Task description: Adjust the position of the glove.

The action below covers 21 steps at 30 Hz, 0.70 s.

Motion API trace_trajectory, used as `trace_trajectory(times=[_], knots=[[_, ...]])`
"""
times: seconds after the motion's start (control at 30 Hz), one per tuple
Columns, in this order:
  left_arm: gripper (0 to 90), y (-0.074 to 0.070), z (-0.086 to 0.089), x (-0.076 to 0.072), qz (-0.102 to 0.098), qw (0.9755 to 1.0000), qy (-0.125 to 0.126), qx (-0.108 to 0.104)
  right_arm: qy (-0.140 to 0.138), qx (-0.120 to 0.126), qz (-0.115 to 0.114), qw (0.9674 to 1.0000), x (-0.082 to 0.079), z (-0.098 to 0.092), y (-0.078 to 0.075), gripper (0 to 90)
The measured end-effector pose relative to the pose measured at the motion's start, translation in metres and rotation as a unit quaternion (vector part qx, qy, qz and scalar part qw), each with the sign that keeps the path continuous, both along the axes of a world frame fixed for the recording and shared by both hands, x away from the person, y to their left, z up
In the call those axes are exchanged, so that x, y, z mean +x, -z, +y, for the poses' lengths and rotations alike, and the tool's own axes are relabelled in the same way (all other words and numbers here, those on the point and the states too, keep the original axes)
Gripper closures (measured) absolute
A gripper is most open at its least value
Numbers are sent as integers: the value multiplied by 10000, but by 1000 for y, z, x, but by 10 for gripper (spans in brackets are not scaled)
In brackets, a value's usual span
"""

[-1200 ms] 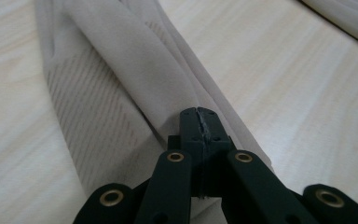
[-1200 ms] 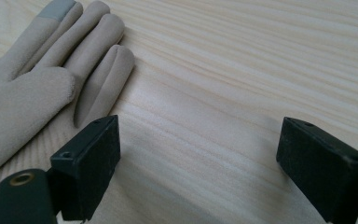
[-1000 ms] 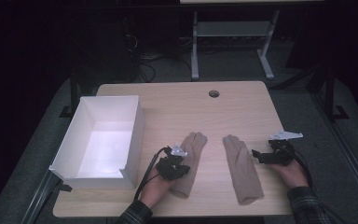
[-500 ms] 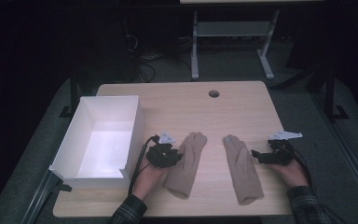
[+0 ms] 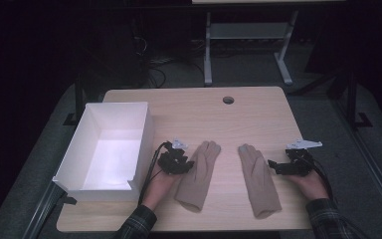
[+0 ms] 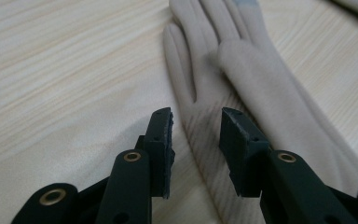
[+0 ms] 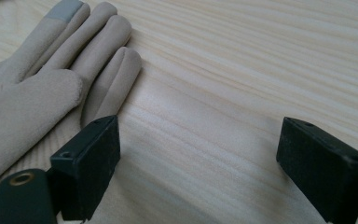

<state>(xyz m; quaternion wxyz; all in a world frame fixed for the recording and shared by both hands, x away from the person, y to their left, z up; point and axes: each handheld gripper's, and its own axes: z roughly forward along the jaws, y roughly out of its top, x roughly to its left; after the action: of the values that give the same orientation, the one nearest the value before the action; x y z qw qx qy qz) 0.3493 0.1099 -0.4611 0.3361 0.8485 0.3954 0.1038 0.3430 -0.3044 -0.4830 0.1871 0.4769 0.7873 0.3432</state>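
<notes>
Beige left glove (image 5: 198,175) is lying at lower centre, the left gripper (image 6: 196,135) narrowing empty fingers over its edge; right gripper (image 7: 198,158) is gaping empty. Fabric risks slipping free.

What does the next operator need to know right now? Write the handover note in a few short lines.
Left hand-held gripper: open, jaws narrowly apart, at the left edge of the left glove; in the left gripper view the glove's edge lies between the jaws, not yet pinched.
Right hand-held gripper: wide open, just right of the right glove, holding nothing.
Both beige gloves lie flat, side by side on the wooden table, fingers pointing away from the person.
White box stands at the table's left.
Done: nothing picked up.
Left: probably grasp each glove; where they go is unclear.
</notes>
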Motion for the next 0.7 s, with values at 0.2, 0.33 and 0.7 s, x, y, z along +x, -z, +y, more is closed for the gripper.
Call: trace_trajectory(times=[0.2,0.33,0.7], knots=[[726,2,-1,-2,29,9999,115,-47,-33,-8,-13,10000,0,0,0,137],[813,1,-6,-4,-60,9998,192,69,-77,7,-37,10000,-1,0,0,172],[838,0,-6,-4,-59,9996,256,113,-907,455,288,9944,-18,2,-19,872]])
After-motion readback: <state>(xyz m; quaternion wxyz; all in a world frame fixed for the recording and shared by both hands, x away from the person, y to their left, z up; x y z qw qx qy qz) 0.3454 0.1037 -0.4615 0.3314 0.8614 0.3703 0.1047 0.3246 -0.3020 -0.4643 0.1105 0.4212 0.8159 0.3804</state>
